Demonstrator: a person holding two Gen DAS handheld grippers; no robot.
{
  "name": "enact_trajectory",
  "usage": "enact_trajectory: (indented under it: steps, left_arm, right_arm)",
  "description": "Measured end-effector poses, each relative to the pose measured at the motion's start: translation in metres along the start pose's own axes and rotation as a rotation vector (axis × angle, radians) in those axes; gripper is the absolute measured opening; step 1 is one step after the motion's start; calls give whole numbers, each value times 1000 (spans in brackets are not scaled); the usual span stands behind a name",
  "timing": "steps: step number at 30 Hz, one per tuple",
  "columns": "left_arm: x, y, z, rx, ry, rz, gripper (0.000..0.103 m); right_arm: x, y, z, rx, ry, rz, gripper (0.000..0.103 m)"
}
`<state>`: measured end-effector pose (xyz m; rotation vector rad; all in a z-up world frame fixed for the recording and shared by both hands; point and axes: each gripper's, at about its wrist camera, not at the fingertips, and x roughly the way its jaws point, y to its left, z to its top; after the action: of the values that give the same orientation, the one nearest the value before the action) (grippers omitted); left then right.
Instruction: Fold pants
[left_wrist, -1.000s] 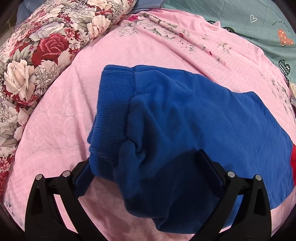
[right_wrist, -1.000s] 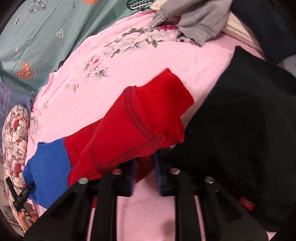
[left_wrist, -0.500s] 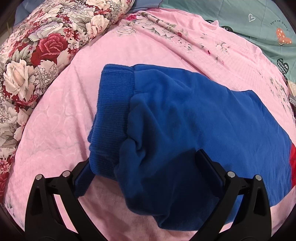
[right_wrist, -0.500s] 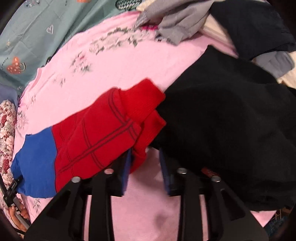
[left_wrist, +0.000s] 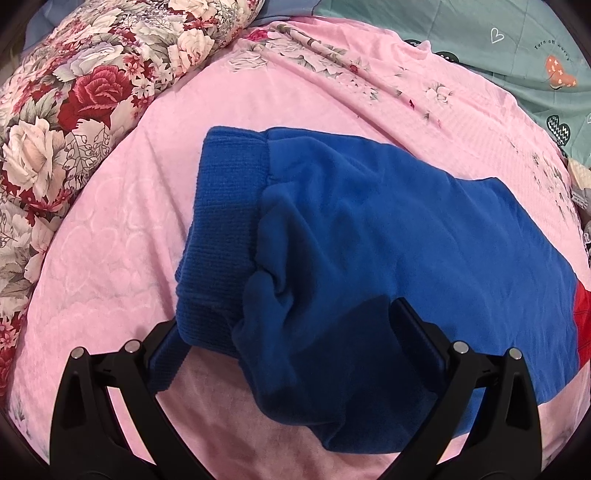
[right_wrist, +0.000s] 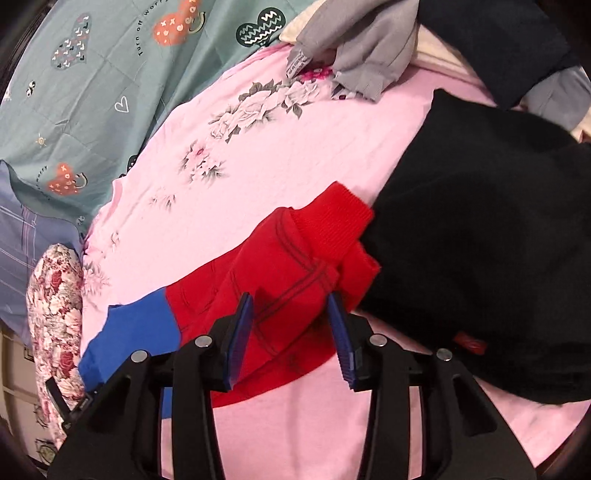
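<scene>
The pants (left_wrist: 369, 236) are blue at the waist end and red (right_wrist: 280, 280) at the cuff end, lying on a pink sheet (left_wrist: 110, 240). In the left wrist view my left gripper (left_wrist: 284, 347) is open wide, its fingers either side of the bunched blue fabric by the ribbed waistband (left_wrist: 225, 229). In the right wrist view my right gripper (right_wrist: 291, 328) is open, its blue pads either side of the red leg fabric near the ribbed cuff (right_wrist: 340, 218). The blue part shows at lower left there (right_wrist: 136, 332).
A floral quilt (left_wrist: 74, 103) lies at the left. A teal heart-print sheet (right_wrist: 92, 74) lies behind. A black garment (right_wrist: 480, 240) lies right beside the red cuff. Grey clothes (right_wrist: 362, 48) and dark clothes (right_wrist: 491, 40) are piled at the back right.
My right gripper has opened and let go of the red cuff end, which now lies on the sheet by the black garment. The left gripper has barely moved.
</scene>
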<state>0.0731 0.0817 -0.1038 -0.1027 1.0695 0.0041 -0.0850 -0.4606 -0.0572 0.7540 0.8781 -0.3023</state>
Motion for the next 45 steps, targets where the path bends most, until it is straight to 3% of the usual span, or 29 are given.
enact_trajectory:
  steps: [5,6,8,13,15,16,19,20,24,26,29,33,34,36,38,40,42,45]
  left_arm:
    - [3,3,4,5,2,-1,101]
    - [3,5,5,0,2,-1,101]
    - [5,7,7,-1,7,9,101]
    - [8,13,12,-2,17,16,101]
    - [8,13,13,3,20,15,101]
    - [9,13,13,5,22,15,101]
    - [8,14,15,14,31,3,101]
    - [8,15,15,18,33,-5,101]
    - [-4,22,14,4,15,-15,101]
    - [-16,23,12,8,-20,-37,101]
    - [-32,21,7,17,-42,-77,101]
    - [-46,32,1,-22,-58,-64,101]
    - [-47,38,-1,-42,-57,-59,101]
    - [-44,51,-4,-77,-57,-37,101]
    - [-36,61,-6,-100,-21,6,101]
    - [-32,73,-8,-159,9,-49,101]
    - [-30,78,-8,-209,28,-92,101]
    - [-30,72,-6,-218,47,-131,101]
  right_arm:
    - [9,4,-4,25,22,4,39]
    - [10,4,-4,31,24,-1,34]
    - [9,1,-3,53,23,-14,11]
    - [-22,21,-13,-52,-70,-38,7]
    - [-24,22,-20,-78,-59,-82,7]
    - [-17,18,-24,-84,-35,-120,9]
    - [9,2,-26,-71,44,-218,46]
    - [6,0,-27,-76,13,-199,55]
    - [-17,1,-27,-112,-27,-201,56]
    - [-36,5,-27,-130,-96,-209,56]
    - [-51,22,-30,-192,-185,-139,55]
    - [-22,52,-29,-275,-116,-74,50]
    - [-14,55,-30,-275,-106,-80,51]
    - [5,55,-29,-259,-102,-138,65]
    - [37,52,-33,-322,-67,-257,67]
    - [44,60,-42,-402,-66,-318,67]
    - [32,61,-44,-389,-75,-281,67]
    - [2,61,-41,-352,-133,-127,67]
